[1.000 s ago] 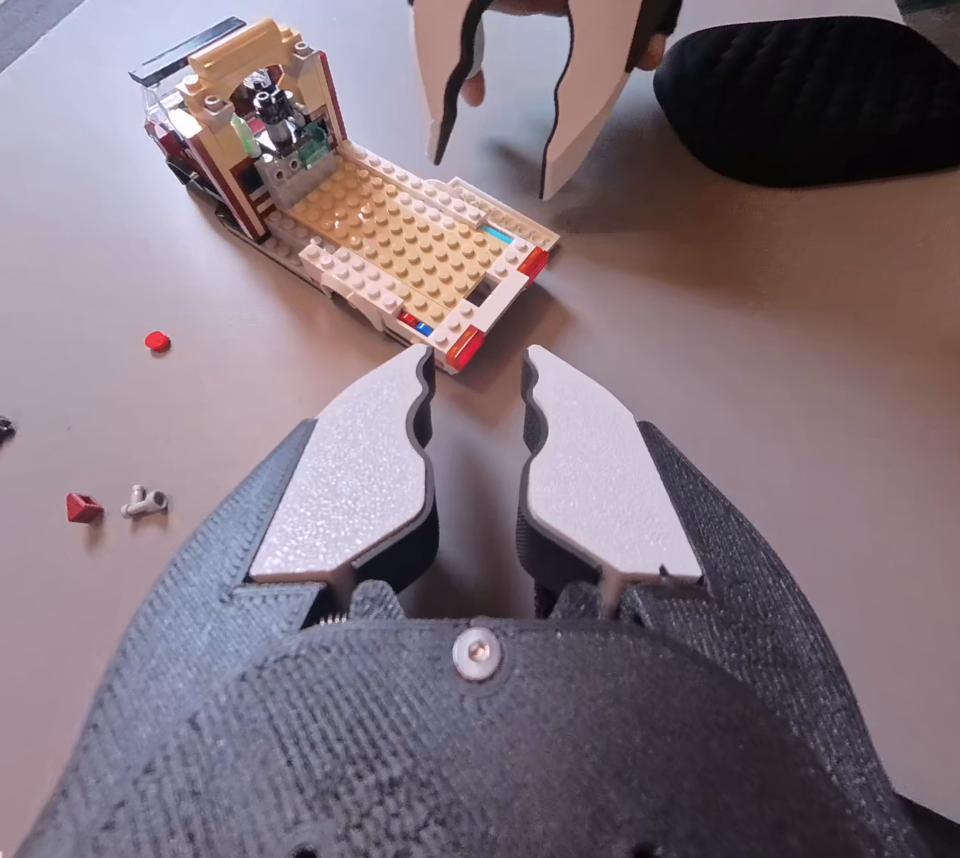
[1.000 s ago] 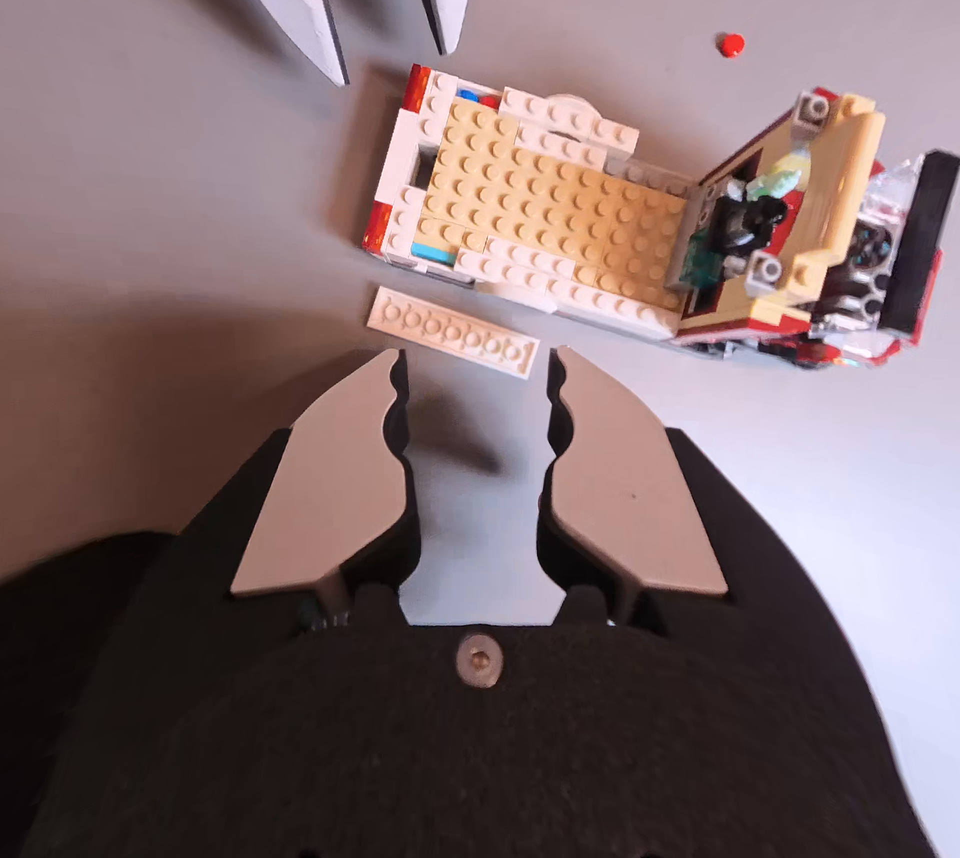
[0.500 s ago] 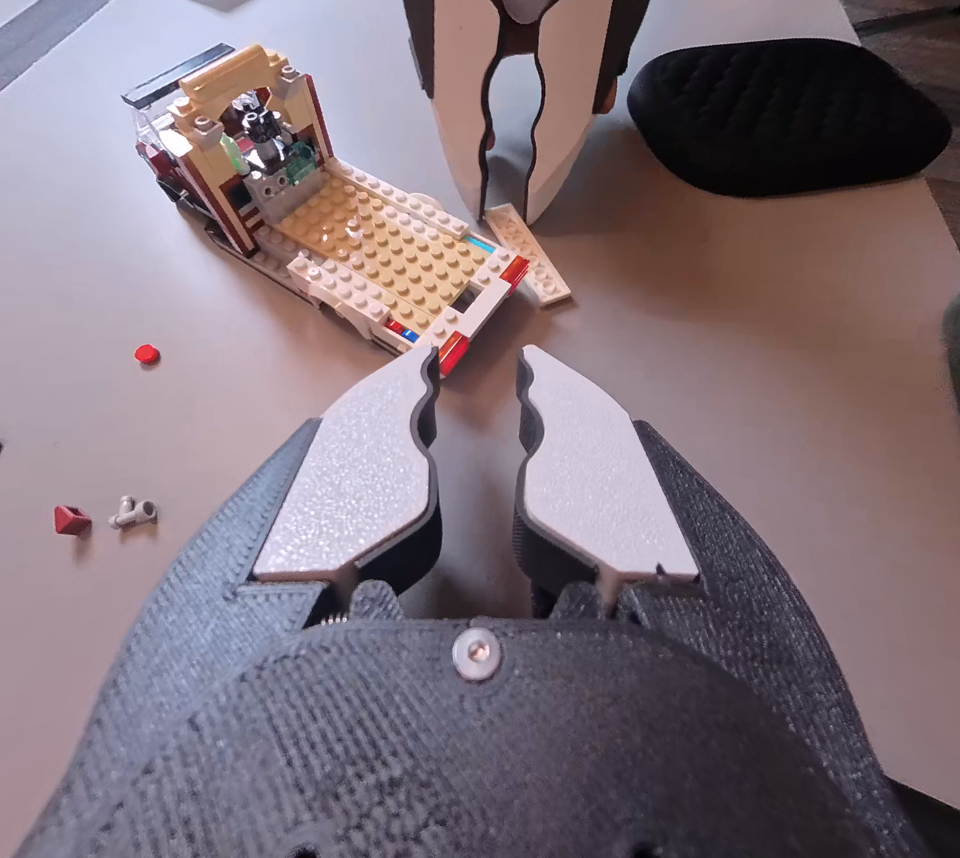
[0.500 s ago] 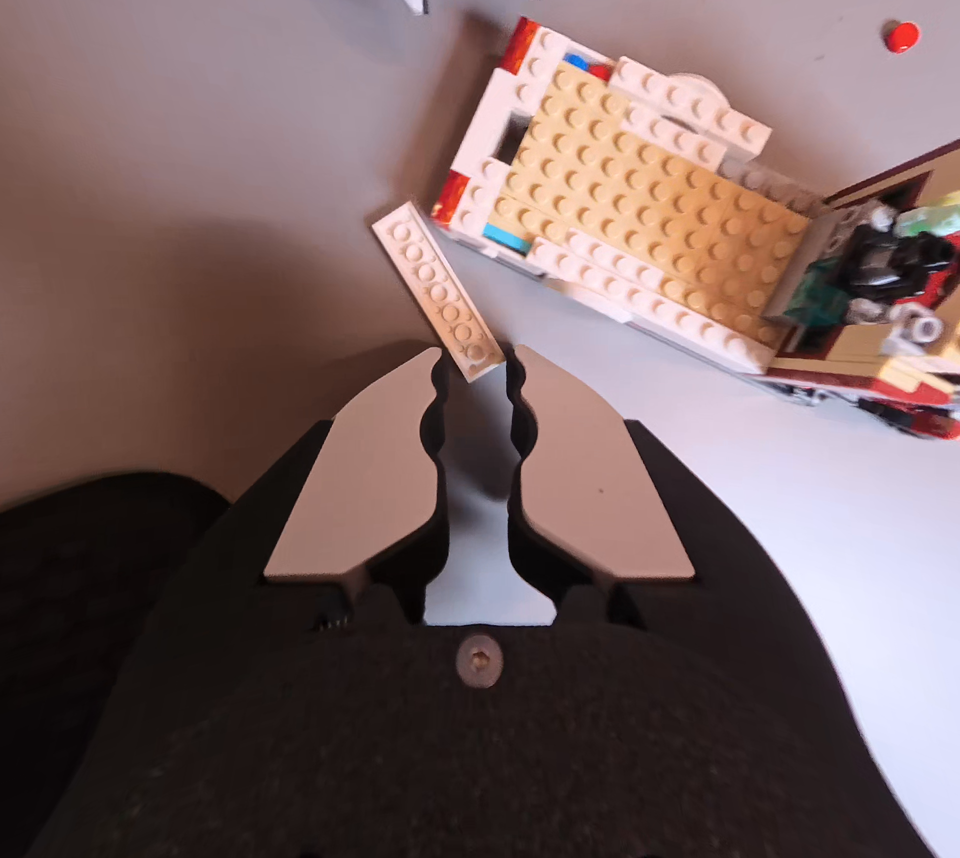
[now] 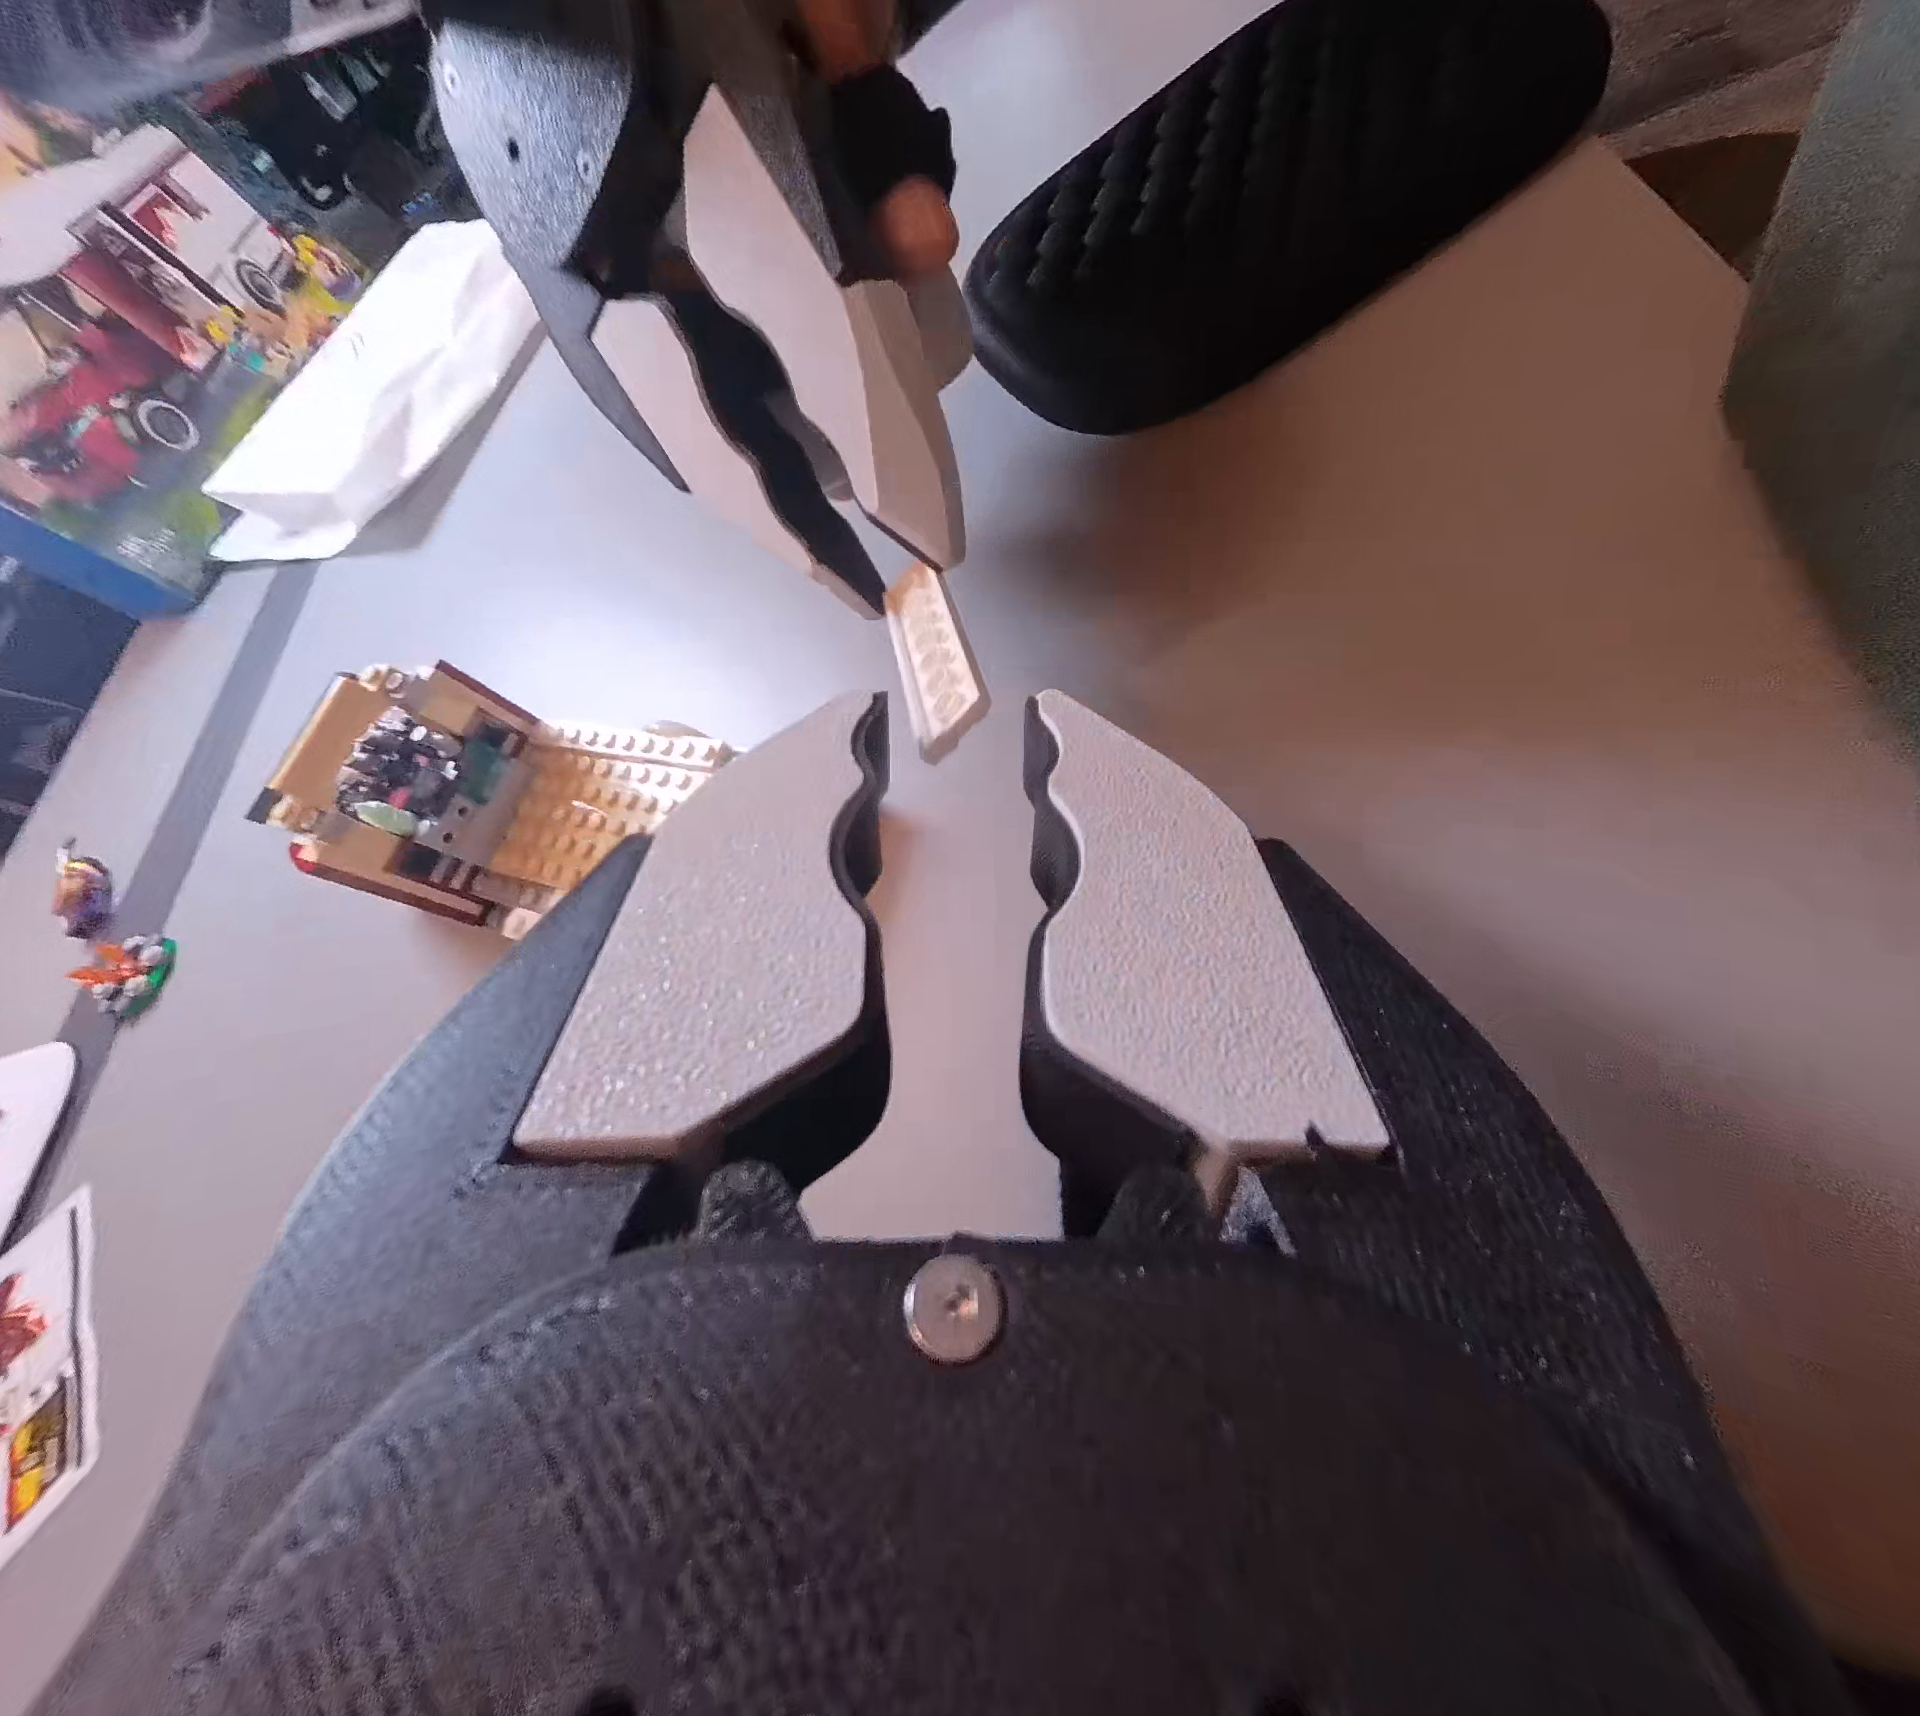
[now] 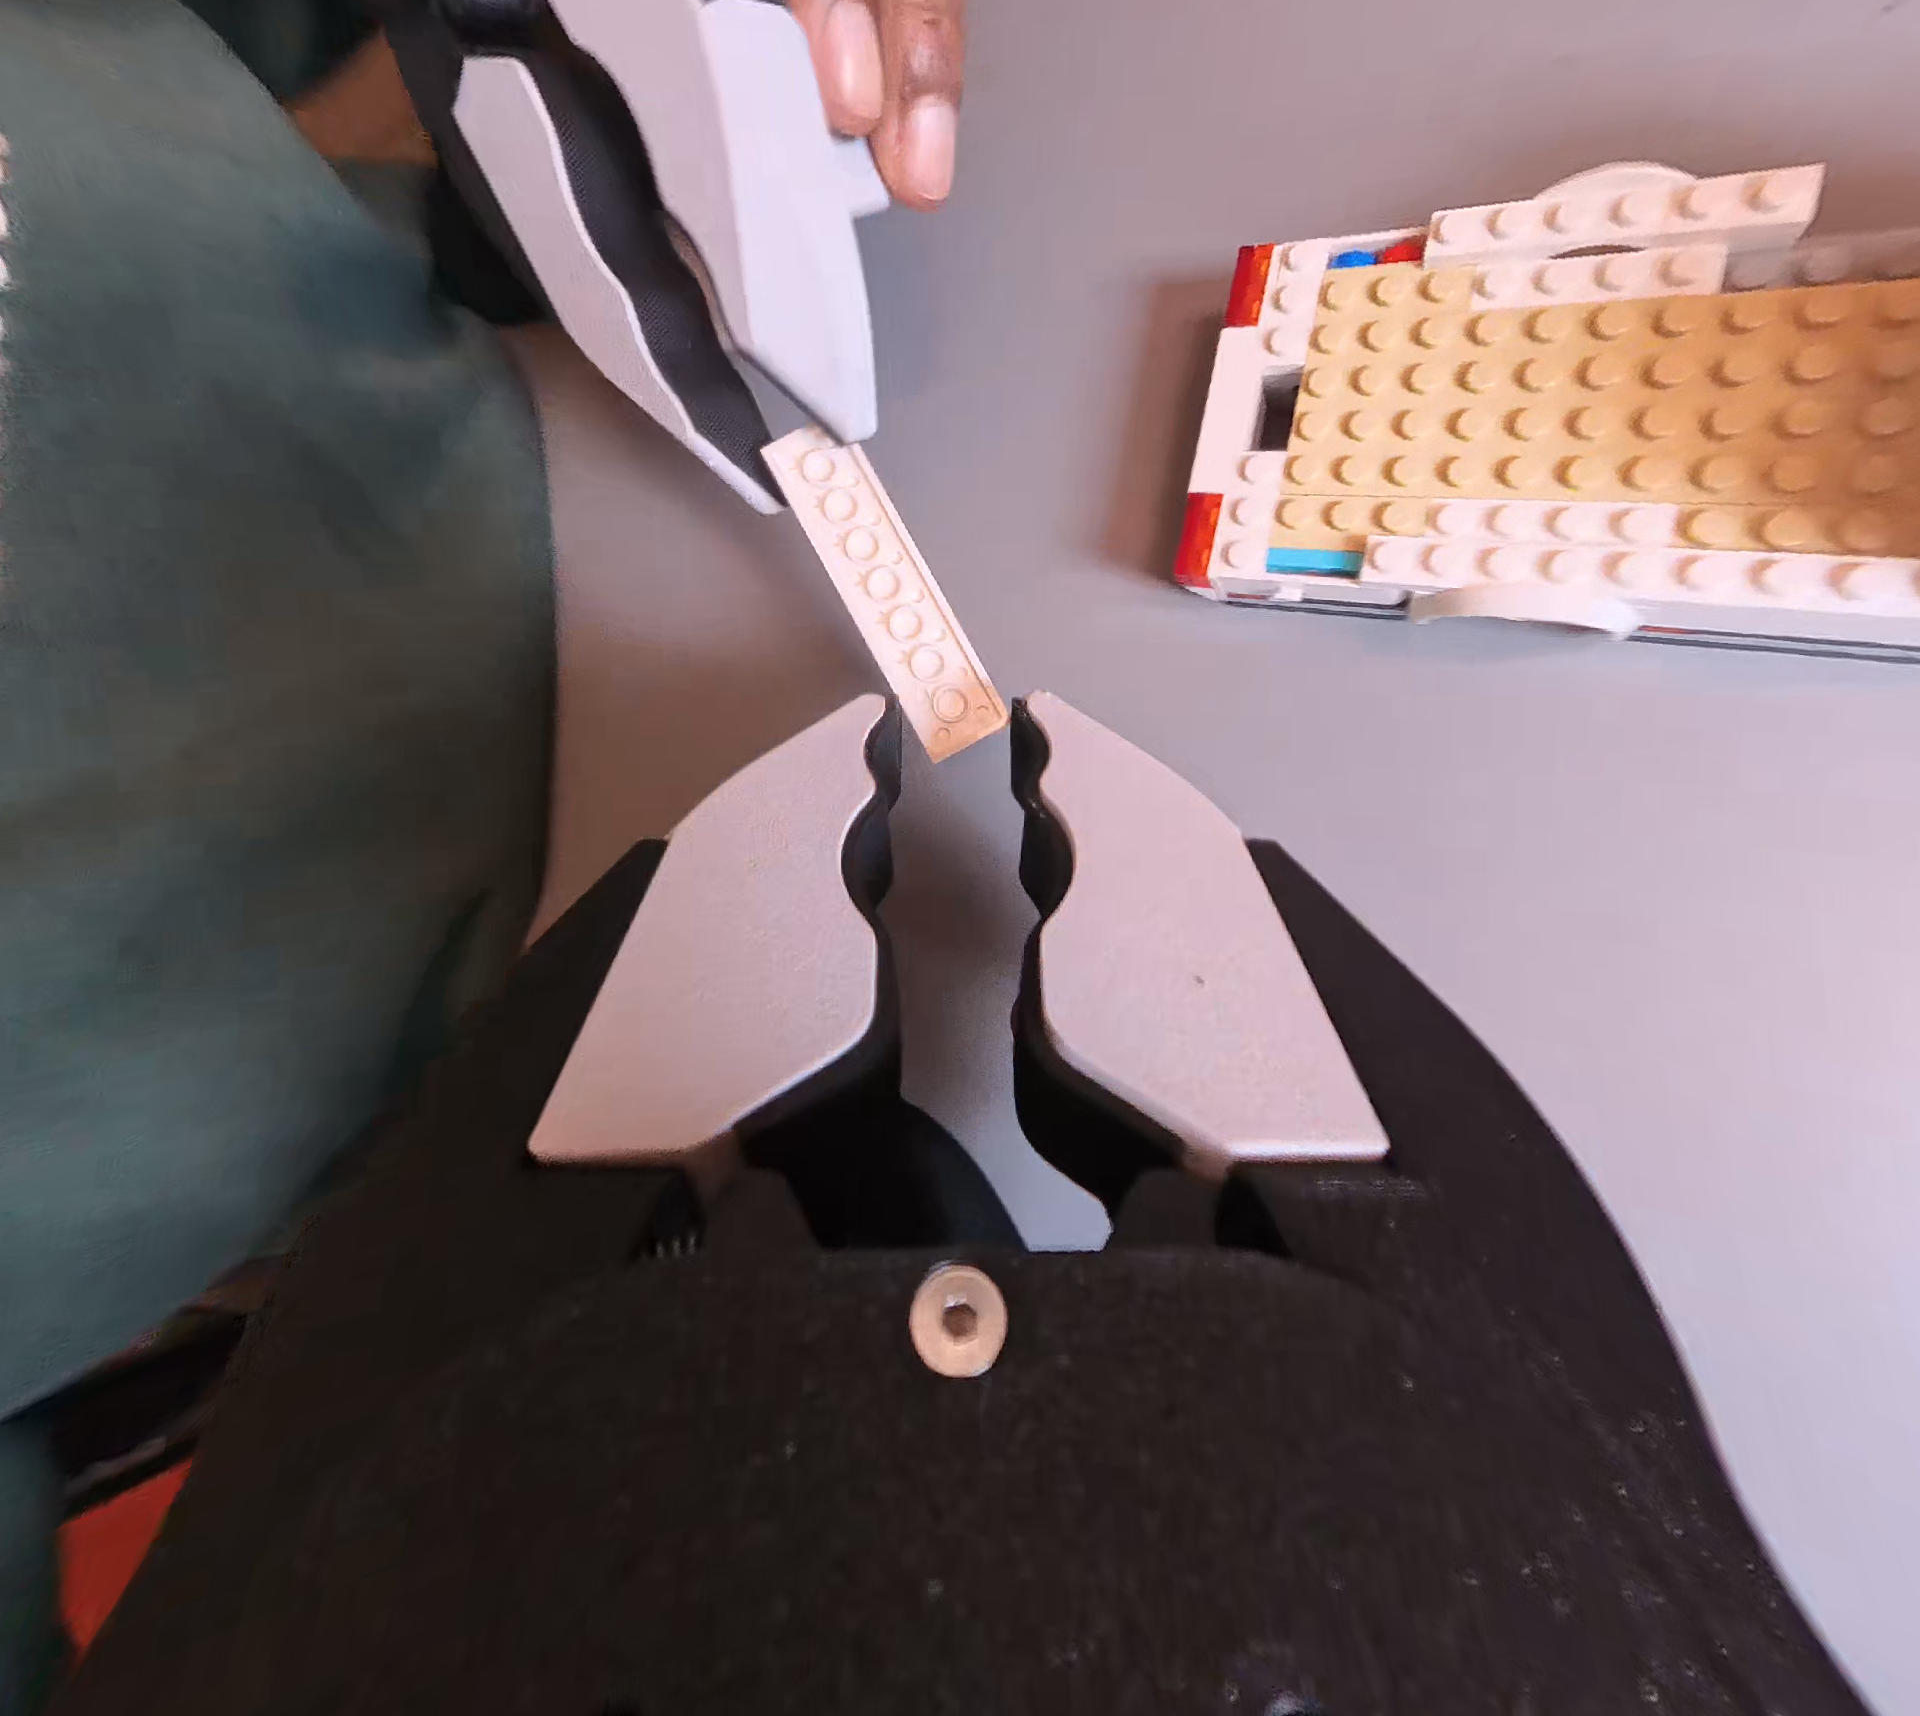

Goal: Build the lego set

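A long white studded plate (image 6: 894, 596) hangs in the air above the grey table (image 6: 1351, 939), stretched between two hand-held tongs. The right gripper (image 6: 951, 705) pinches one short end of the plate across its width, its tips pressed close on either side. The plate's other end reaches in between the tips of the left gripper (image 5: 956, 700), whose jaws stand apart with clear space on both sides of the piece, so it is not clamped there. Seen from the left wrist camera, the plate (image 5: 935, 669) slants down from the right gripper (image 5: 909, 586) towards the viewer. From the right wrist camera, the left gripper (image 6: 816, 466) comes in from above left, with a person's bare fingers (image 6: 894, 35) resting on its side and a green sleeve (image 6: 208, 523) behind. The half-built lego vehicle (image 6: 1558, 419), with its tan studded floor, white border and red corner bricks, sits on the table off to the side, apart from both tools. Farther out in the left wrist view lie a black quilted pad (image 5: 1278, 212), a crumpled white bag (image 5: 384, 388), the set's box (image 5: 94, 316) and two small loose builds (image 5: 83, 897) near the table edge.
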A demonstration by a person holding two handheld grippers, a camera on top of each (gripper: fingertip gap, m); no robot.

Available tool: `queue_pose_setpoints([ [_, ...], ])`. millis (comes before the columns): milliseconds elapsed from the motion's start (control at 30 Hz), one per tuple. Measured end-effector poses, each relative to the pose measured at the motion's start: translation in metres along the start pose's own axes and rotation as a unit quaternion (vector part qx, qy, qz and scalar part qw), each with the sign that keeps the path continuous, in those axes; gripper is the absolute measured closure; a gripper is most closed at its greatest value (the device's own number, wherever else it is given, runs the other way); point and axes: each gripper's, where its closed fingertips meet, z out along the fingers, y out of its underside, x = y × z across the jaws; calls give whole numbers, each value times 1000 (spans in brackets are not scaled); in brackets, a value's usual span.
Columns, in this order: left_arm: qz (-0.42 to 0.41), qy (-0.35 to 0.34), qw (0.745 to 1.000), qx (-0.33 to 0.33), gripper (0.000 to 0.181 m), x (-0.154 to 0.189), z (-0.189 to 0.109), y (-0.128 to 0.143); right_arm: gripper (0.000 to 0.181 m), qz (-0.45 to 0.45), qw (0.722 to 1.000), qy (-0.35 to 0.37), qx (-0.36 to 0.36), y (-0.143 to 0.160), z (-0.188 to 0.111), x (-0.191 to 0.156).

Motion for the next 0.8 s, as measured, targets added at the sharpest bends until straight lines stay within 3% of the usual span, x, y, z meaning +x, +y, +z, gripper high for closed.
queue_pose_setpoints([
  [100, 17, -19, 1000, -1, 174, -3, -4, -2, 162, 16, 1000, -13, 2, -3, 4, -2],
  [233, 0, -29, 1000, -2, 175, -8, -8, -2, 162, 14, 1000, -14, 20, -9, 2, -2],
  [333, -88, -26, 995, 32, 176, -24, -16, -5, 153, -37, 997, 31, 68, -23, -8, -1],
  [400, -188, 9, 981, 56, 176, -35, -21, -3, 145, -110, 984, 104, 96, -33, -16, 3],
  [467, -305, 61, 947, 80, 176, -43, -24, 0, 144, -191, 956, 187, 119, -44, -22, 4],
  [567, -487, 162, 848, 128, 176, -53, -27, -1, 144, -312, 895, 295, 117, -54, -22, 2],
  [633, -550, 214, 796, 135, 176, -54, -27, 1, 145, -370, 858, 344, 96, -56, -16, 2],
  [700, -571, 231, 778, 125, 176, -52, -24, 6, 153, -406, 824, 388, 80, -59, -15, 7],
  [800, -593, 246, 754, 137, 176, -55, -24, 6, 167, -434, 802, 406, 61, -61, -14, 11],
])
